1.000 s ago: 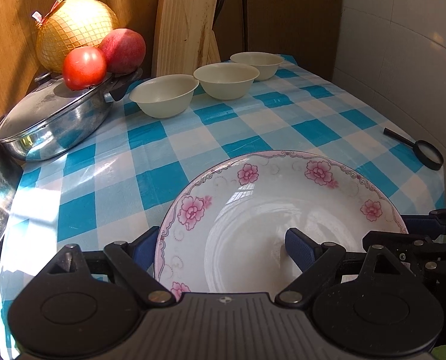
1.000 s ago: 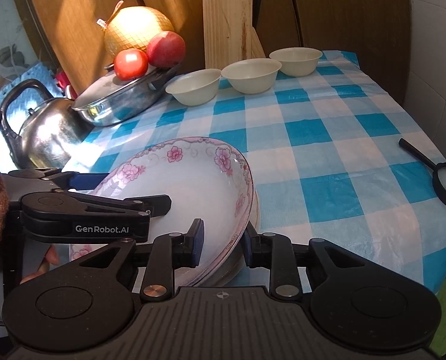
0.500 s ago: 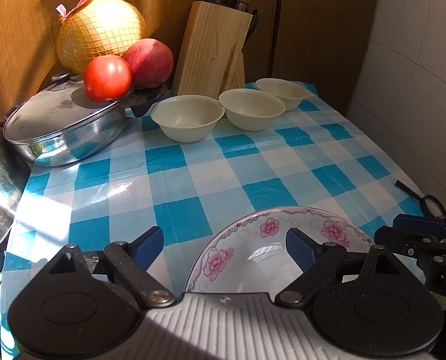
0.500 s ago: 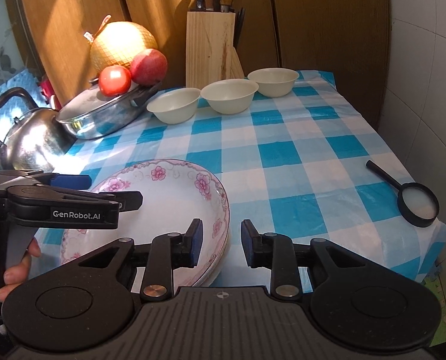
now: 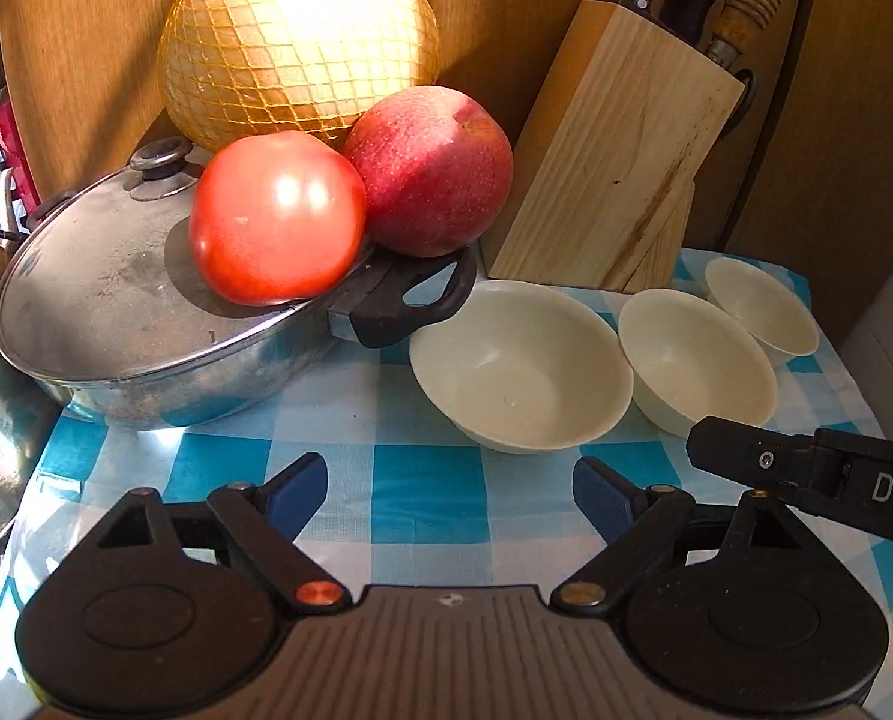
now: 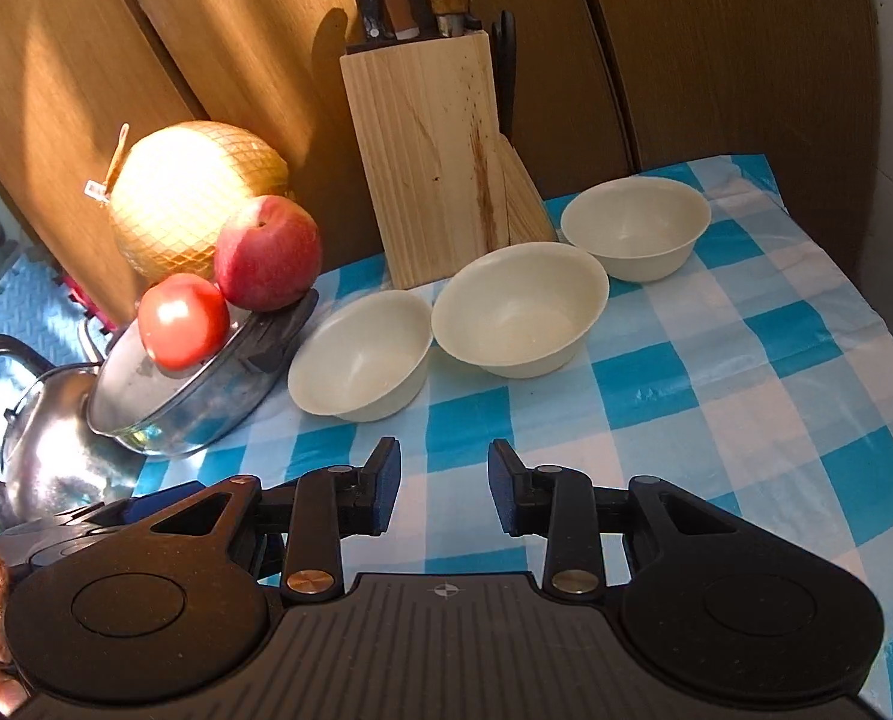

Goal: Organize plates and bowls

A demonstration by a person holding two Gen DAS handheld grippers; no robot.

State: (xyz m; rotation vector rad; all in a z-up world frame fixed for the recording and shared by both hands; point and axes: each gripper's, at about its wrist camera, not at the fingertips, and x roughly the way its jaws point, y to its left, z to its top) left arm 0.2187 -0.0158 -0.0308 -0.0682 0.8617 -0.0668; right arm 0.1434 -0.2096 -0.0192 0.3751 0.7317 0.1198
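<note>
Blue-and-white checked tablecloth (image 6: 716, 372) fills the ground under both sets of tongs, sunlit and running away to the wooden panels behind. Up ahead and left of the right gripper (image 6: 443, 480) sits a steel pan with a glass lid (image 6: 170, 396), tilted, and a netted pomelo (image 6: 194, 198) looms behind it. From the left wrist that pomelo towers over everything. Straight ahead of the right gripper stands the wooden knife block (image 6: 440, 168), handles poking out of the top. Further left, at the edge, a steel kettle (image 6: 44, 450) catches the light. Now the task's things: three cream bowls in a diagonal row, all upright and empty, all beyond the fingertips. The near bowl (image 6: 359, 357) lies just ahead and slightly left of the right gripper, the middle bowl (image 6: 518, 309) touching or almost touching it, the far bowl (image 6: 635, 228) just beside that, at the foot of the block. On the pan lid rest a red apple (image 6: 266, 252) and a tomato (image 6: 182, 321), pressed together. The left gripper (image 5: 449, 495) hovers low over the cloth, tongs spread wide with nothing between them, the near bowl directly ahead. The right gripper's tongs have just been parting, a clear gap showing, nothing between them either. No plates visible from either wrist.
</note>
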